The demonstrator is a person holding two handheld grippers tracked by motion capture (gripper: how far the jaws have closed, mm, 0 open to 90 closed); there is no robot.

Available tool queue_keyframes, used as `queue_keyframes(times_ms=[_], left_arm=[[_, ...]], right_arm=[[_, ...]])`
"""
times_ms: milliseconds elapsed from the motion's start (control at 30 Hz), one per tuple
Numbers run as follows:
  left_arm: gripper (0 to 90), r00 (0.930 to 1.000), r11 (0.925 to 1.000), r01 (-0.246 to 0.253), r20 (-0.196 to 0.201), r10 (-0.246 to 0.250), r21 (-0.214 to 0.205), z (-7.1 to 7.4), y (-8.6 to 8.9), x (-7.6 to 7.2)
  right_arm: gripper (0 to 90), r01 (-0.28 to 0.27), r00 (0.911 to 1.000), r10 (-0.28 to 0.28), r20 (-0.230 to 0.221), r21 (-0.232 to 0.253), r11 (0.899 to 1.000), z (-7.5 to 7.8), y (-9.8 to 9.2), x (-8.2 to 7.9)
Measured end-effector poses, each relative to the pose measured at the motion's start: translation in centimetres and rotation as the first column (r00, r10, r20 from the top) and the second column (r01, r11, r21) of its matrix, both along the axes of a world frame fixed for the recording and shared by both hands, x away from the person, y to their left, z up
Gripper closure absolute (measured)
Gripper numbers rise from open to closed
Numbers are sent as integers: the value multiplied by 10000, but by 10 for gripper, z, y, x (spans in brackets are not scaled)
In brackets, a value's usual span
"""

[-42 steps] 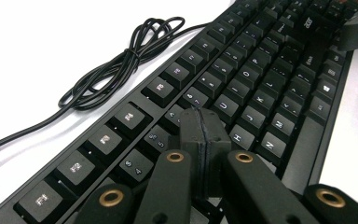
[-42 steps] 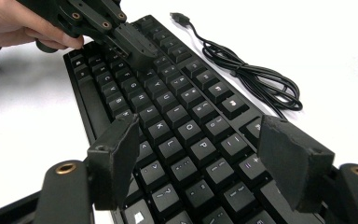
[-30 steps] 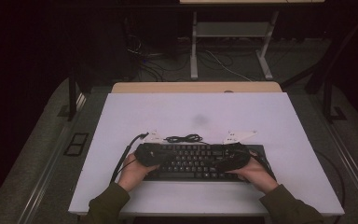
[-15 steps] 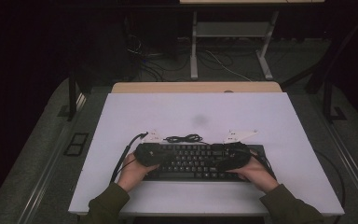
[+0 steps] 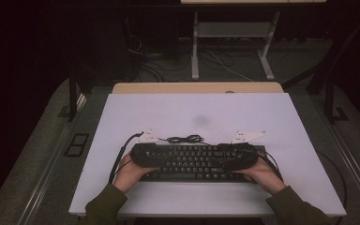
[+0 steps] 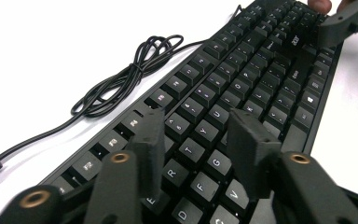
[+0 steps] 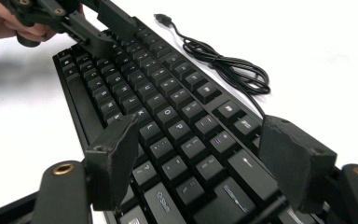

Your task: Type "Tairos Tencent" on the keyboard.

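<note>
Working over one keyboard (image 5: 192, 161), laid flat on the near half of the one table (image 5: 192, 108), with its long axis running left to right and the space-bar edge nearest the person. Reaching in with two grippers, one from each end: the left gripper (image 5: 161, 157) over the left end and pointed right along the rows, the right gripper (image 5: 225, 160) over the right end and pointed left, each carried by one hand resting at the near edge. Looking along the left jaws: released, having just been opening, now standing apart above the letter keys, with keys below and between them but nothing pinched. Looking along the right jaws: spread wide, one toward the space-bar edge and the other toward the far rows, hovering over the right-end keys and, as far as can be told, pressing on nothing. Judging the coming move to turn on this: the keyboard sits directly beneath both pairs of fingers, not ahead of them, so down rather than forward. Nearer for the left keys with the left hand (image 5: 131, 172), nearer for the right keys with the right hand (image 5: 261, 172), and about even for the middle. Also counting one cable (image 5: 185, 139), looped in a bundle just beyond the far edge near the middle, with its loose end lying toward the left.
</note>
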State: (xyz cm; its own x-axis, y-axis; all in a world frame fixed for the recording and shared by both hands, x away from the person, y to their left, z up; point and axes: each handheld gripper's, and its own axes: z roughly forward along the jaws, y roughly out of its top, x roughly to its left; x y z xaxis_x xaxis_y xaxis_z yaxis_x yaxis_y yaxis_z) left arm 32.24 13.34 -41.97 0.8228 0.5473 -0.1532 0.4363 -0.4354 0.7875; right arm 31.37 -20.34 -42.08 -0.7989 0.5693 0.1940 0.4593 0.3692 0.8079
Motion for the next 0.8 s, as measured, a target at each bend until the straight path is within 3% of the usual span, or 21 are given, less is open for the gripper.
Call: queue_keyframes(times_ms=[267,800], left_arm=[[390,9993,9999,-112,343,114,-62,3,6,-5],[180,9961,9980,-346,789,387,-530,7,22,-26]], right_arm=[[261,235,9995,-236,214,75,9997,2,-14,-5],[203,646,9962,-657,563,218,9977,0,-37,-18]])
